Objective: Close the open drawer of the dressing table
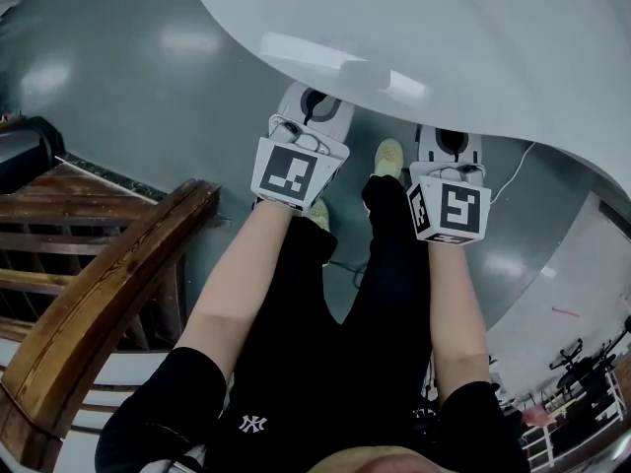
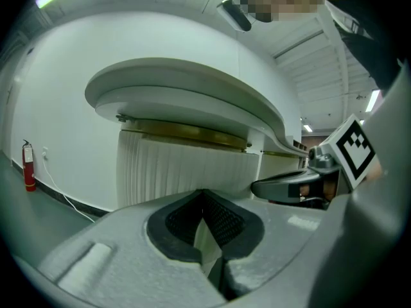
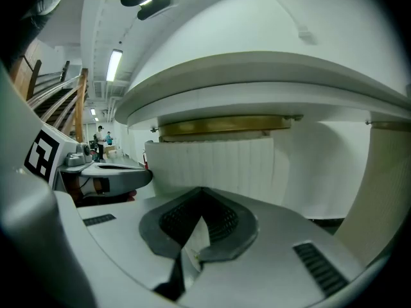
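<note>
Evidently both tools are aimed at the white desk [image 1: 473, 47], held level beneath the overhang of its rounded top. The left claw [image 2: 205, 197] is pressed together with nothing between its pads, and the right claw [image 3: 200, 201] is closed and empty too. They sit side by side and apart, close to the desk's edge in the head view.

Straight ahead of each claw, under a brass-coloured strip [image 3: 225, 124] below the top, stands a white panel with upright ribs. I take this to be the front of the drawer [image 2: 186, 169]. How far it stands out from the body I cannot tell from these angles, and neither claw is touching it. No knob or pull shows on it.

As a judgement, the drawer is a stiff box on runners, neither fragile nor very heavy, and should slide in under a steady push. No grip seems needed: the closed tips can press flat against the ribbed front. Pushing with one claw on each half, at middle height, should keep it from twisting and jamming. The painted ribs look smooth, so a tip could skid sideways unless it pushes squarely.

A wooden stair rail [image 1: 108, 284] stands at the person's left, well clear of the desk.
</note>
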The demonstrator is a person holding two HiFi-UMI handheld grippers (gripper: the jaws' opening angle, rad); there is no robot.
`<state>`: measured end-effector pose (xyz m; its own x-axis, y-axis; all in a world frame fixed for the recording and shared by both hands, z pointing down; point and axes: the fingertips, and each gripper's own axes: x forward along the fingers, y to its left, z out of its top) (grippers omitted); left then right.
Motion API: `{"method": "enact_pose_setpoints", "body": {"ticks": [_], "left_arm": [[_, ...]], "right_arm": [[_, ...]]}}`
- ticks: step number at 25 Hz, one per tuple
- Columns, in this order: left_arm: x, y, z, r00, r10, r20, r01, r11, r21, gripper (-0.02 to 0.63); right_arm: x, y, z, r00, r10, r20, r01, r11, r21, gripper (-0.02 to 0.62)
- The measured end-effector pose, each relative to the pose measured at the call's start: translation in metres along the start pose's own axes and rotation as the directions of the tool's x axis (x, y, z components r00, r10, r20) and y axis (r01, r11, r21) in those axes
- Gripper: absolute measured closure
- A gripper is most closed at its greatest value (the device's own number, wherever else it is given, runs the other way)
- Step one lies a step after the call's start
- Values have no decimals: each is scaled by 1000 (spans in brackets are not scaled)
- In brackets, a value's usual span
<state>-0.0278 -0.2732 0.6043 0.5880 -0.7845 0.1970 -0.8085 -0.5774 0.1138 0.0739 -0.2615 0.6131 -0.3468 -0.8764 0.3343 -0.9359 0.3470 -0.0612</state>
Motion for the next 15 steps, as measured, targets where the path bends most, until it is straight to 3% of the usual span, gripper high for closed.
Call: {"method": "enact_pose_setpoints", "body": {"ticks": [15], "left_arm": [[26, 14, 11, 996, -11, 89, 8, 999, 38, 597]], "right_arm": [[25, -14, 15, 997, -2, 75, 6, 998, -61, 580]]}}
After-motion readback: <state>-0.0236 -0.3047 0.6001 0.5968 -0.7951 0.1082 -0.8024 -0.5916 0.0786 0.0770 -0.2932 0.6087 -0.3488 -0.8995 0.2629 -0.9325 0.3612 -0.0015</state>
